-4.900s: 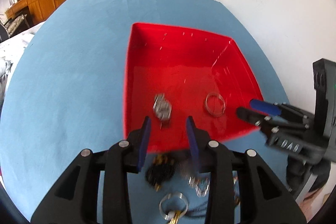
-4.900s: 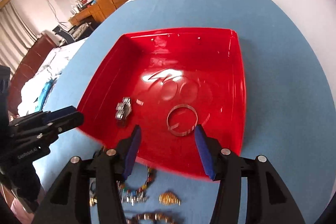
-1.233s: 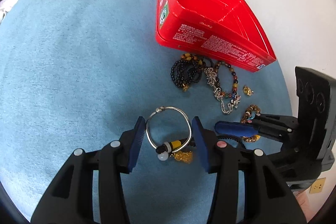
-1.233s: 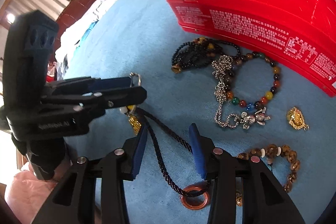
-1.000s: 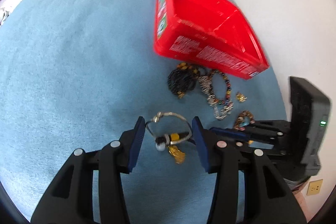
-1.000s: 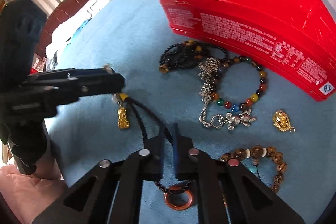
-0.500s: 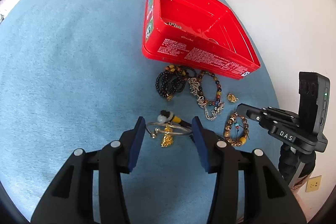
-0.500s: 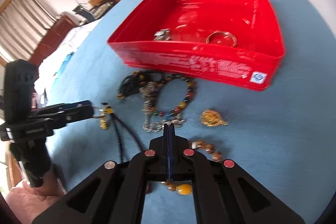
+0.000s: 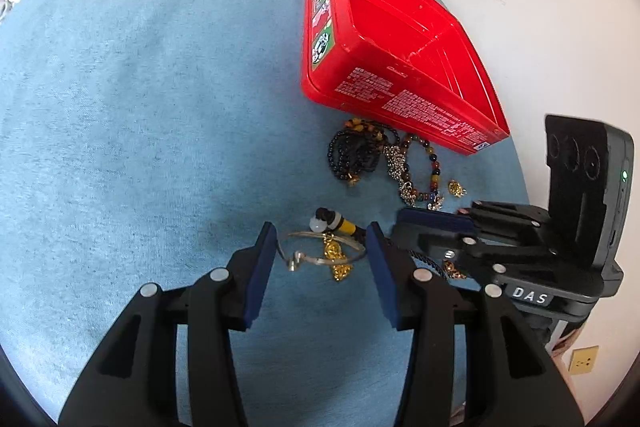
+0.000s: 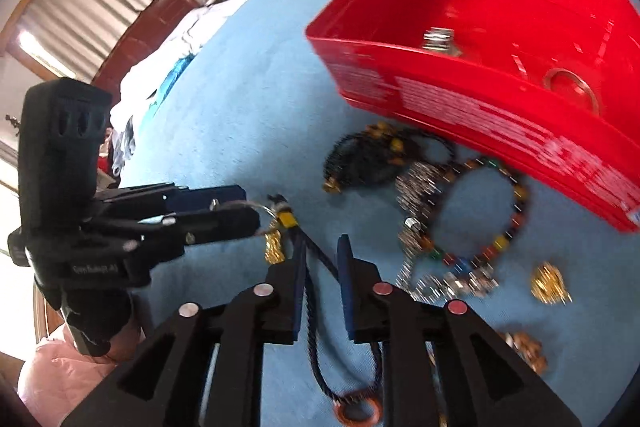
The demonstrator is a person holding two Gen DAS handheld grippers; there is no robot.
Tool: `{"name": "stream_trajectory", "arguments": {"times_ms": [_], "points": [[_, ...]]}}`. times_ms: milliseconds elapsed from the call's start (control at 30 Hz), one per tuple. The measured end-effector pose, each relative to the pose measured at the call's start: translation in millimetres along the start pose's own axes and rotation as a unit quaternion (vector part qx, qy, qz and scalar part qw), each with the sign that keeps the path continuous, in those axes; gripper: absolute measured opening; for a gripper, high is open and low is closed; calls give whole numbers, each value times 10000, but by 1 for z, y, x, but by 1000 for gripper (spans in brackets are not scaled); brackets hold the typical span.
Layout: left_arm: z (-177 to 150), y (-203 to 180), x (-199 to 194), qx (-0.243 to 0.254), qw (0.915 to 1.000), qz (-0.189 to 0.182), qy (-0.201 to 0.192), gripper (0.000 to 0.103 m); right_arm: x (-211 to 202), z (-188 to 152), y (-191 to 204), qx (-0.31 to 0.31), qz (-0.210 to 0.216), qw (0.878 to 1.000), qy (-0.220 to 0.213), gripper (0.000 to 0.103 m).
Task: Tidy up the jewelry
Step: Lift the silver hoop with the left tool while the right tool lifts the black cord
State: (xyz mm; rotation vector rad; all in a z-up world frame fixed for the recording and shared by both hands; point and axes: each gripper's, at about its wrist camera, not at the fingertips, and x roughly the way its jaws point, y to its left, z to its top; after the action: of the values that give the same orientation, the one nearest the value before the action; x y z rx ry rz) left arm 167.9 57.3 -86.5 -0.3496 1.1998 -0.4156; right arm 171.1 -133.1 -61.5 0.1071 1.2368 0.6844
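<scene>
My left gripper [image 9: 322, 259] is shut on a silver bangle [image 9: 316, 259] with a gold charm, held edge-on just above the blue cloth. A dark cord [image 10: 320, 267] runs from the bangle's yellow bead [image 10: 287, 218] back to a copper ring [image 10: 356, 415]. My right gripper [image 10: 320, 259] straddles that cord; its jaws are opening and the pads stand clear of it. It sits just right of the left gripper [image 10: 250, 209]. The red tin [image 9: 400, 99] lies beyond, holding a silver link piece [image 10: 438, 41] and a silver ring [image 10: 572, 87].
Loose jewelry lies before the tin [image 10: 440, 99]: a black bead bracelet [image 9: 352, 155], a silver chain [image 9: 400, 167], a multicoloured bead bracelet [image 10: 496, 215], a gold charm [image 10: 550, 285] and brown beads [image 10: 524, 351]. A white wall borders the right; bedding and furniture lie left.
The right gripper was shut and now has its jaws apart around the cord; it has swung back left beside the left gripper. The bangle stays in the left gripper, lifted and edge-on.
</scene>
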Motion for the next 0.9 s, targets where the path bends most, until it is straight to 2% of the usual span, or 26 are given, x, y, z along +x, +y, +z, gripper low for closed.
{"name": "stream_trajectory", "arguments": {"times_ms": [200, 233, 267, 500, 633, 900], "points": [[2, 6, 0, 34, 10000, 29, 19, 45, 11, 7, 10, -114, 29, 9997, 192, 17], [2, 8, 2, 19, 10000, 58, 28, 38, 11, 8, 11, -146, 25, 9997, 200, 17], [3, 9, 3, 8, 10000, 87, 32, 37, 12, 10, 13, -167, 14, 9996, 214, 17], [5, 13, 2, -14, 10000, 13, 51, 37, 17, 23, 22, -252, -84, 9994, 218, 18], [4, 19, -9, -113, 9999, 13, -16, 40, 21, 29, 33, -378, -66, 9990, 210, 24], [2, 33, -18, -270, 9995, 126, -141, 40, 44, 47, 45, -531, -66, 9979, 353, 25]]}}
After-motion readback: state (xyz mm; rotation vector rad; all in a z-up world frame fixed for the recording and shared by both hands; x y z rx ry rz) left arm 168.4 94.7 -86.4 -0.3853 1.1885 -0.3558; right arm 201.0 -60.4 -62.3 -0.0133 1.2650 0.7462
